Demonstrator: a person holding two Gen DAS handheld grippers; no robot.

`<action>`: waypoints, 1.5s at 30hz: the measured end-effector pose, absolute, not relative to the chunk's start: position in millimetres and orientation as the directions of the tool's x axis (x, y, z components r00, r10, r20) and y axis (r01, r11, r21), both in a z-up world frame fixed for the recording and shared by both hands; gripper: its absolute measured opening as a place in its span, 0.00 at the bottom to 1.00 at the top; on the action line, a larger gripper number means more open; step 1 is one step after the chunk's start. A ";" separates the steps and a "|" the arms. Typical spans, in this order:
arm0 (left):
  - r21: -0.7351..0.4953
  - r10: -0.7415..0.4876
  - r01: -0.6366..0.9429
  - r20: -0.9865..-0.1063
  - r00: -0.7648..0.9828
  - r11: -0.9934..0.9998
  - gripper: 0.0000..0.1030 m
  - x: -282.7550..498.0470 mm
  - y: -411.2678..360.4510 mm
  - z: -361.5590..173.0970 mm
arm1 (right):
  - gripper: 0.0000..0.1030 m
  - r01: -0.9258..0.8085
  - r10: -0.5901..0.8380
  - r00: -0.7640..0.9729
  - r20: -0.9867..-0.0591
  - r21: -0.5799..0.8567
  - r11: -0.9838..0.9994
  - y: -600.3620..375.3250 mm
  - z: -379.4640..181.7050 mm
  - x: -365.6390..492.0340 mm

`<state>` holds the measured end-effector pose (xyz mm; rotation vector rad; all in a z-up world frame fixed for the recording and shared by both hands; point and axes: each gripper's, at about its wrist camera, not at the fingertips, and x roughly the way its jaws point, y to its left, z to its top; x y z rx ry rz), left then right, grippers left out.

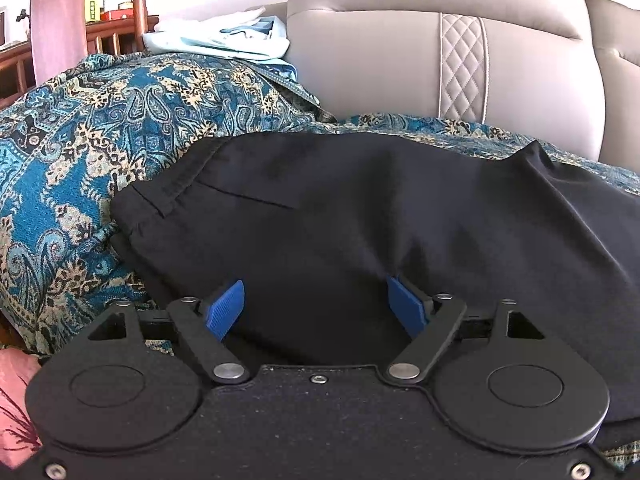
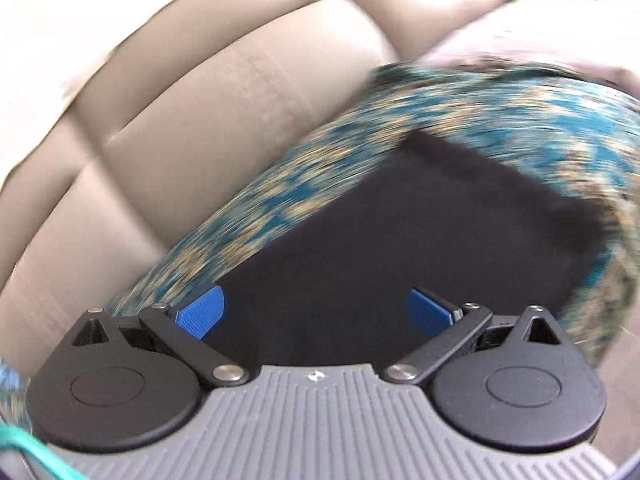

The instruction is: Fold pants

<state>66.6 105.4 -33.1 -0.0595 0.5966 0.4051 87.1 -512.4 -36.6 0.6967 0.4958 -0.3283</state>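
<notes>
Right wrist view motion-blurred; pants (image 2: 400, 240) smeared, throw (image 2: 500, 116) pattern unreadable

Matt black woven cloth makes up the pants (image 1: 340, 208), lying smooth with a few soft creases on a patterned teal, cream and black throw (image 1: 80, 128) of coarser textile across the lower left of the frame. Behind, the sofa back (image 1: 368, 52) shows smooth beige leather-like upholstery with a quilted, stitched panel, and varnished reddish wood furniture (image 1: 116, 32) stands at upper left. The left gripper (image 1: 318, 306) and right gripper (image 2: 316, 312) are matt black plastic with bright metal pins and ribbed blue pads (image 1: 226, 308).
</notes>
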 end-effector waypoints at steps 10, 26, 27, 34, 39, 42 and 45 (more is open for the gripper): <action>0.072 0.361 -0.392 -0.567 0.741 0.917 0.77 70.0 104.3 -32.0 | 1.00 0.569 -0.212 0.820 -0.531 0.718 0.401 -600.7 -75.9 22.2; 0.066 0.360 -0.398 -0.577 0.733 0.915 0.77 71.4 106.1 -31.5 | 0.94 0.602 -0.267 0.799 -0.539 0.712 0.361 -611.2 -83.3 37.8; 0.066 0.360 -0.397 -0.576 0.734 0.915 0.77 71.4 105.9 -31.5 | 0.93 0.605 -0.273 0.796 -0.540 0.700 0.379 -610.6 -82.1 41.5; 0.064 0.359 -0.399 -0.580 0.731 0.915 0.77 71.3 106.3 -31.5 | 0.53 0.667 -0.340 0.741 -0.579 0.578 0.470 -604.6 -74.9 64.1; 0.066 0.358 -0.395 -0.579 0.733 0.916 0.77 71.3 106.3 -31.4 | 0.21 0.699 -0.363 0.712 -0.601 0.553 0.454 -610.6 -73.5 70.8; 0.062 0.357 -0.397 -0.580 0.732 0.916 0.77 71.4 106.6 -31.3 | 0.14 0.722 -0.376 0.691 -0.618 0.559 0.407 -610.6 -73.7 71.9; 0.058 0.355 -0.398 -0.582 0.732 0.916 0.77 71.3 106.9 -31.0 | 0.09 0.744 -0.407 0.668 -0.623 0.550 0.379 -603.9 -70.4 74.9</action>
